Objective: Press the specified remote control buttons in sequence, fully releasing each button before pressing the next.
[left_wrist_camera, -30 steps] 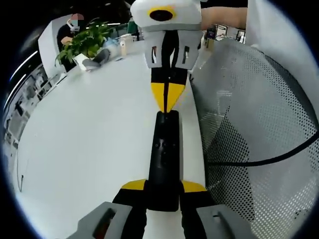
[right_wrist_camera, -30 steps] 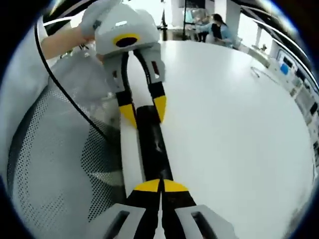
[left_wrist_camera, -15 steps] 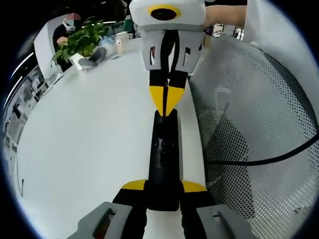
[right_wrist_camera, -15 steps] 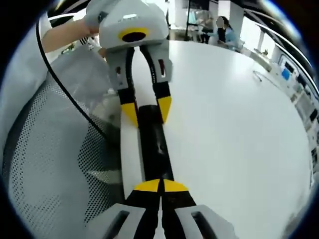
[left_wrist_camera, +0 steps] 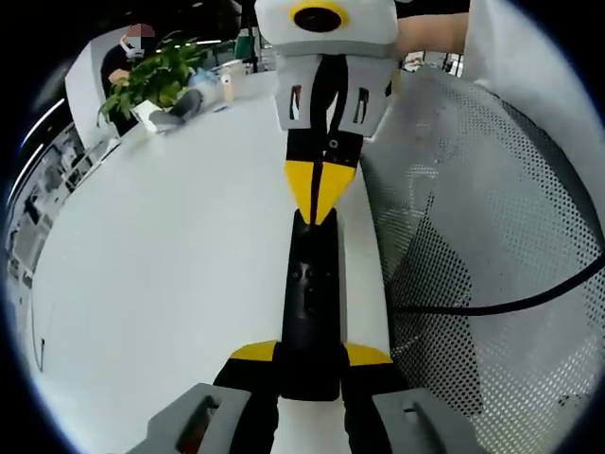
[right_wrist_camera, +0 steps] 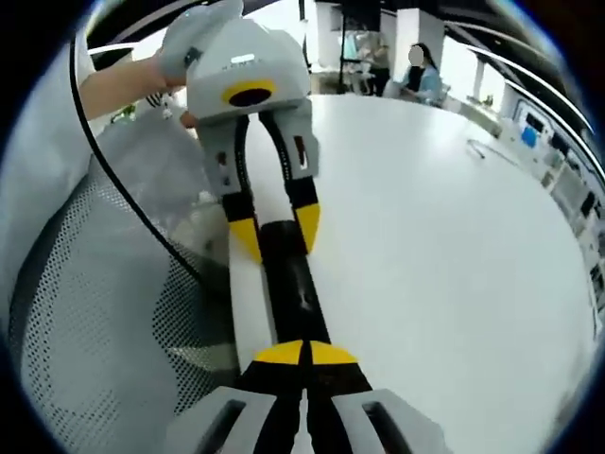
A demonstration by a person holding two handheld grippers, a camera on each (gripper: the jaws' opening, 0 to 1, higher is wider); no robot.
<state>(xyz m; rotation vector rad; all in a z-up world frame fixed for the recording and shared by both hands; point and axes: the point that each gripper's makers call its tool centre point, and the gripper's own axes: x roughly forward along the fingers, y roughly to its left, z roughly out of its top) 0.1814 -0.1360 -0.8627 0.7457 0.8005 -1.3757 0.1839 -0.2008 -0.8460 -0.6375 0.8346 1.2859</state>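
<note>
A slim black remote control (left_wrist_camera: 310,284) lies lengthwise along the edge of a white table (left_wrist_camera: 170,246). My left gripper (left_wrist_camera: 310,355) is shut on its near end, one yellow tip on each side. My right gripper (left_wrist_camera: 313,203) comes down from the top of the left gripper view, shut, its joined yellow tips touching the remote's far end. In the right gripper view my right gripper (right_wrist_camera: 304,354) rests shut on top of the remote control (right_wrist_camera: 291,293). The left gripper (right_wrist_camera: 277,236) clamps the other end, held by a hand.
A white perforated mesh surface (left_wrist_camera: 492,236) borders the table, with a black cable (left_wrist_camera: 492,307) running across it. A potted plant (left_wrist_camera: 156,80) and seated people are at the table's far end. The wide white table (right_wrist_camera: 444,246) stretches away to the right of the remote.
Both views have shifted slightly with the hands. The right gripper's body has tilted a little, and its shut tips stay on the remote's end. The left gripper keeps its hold.
</note>
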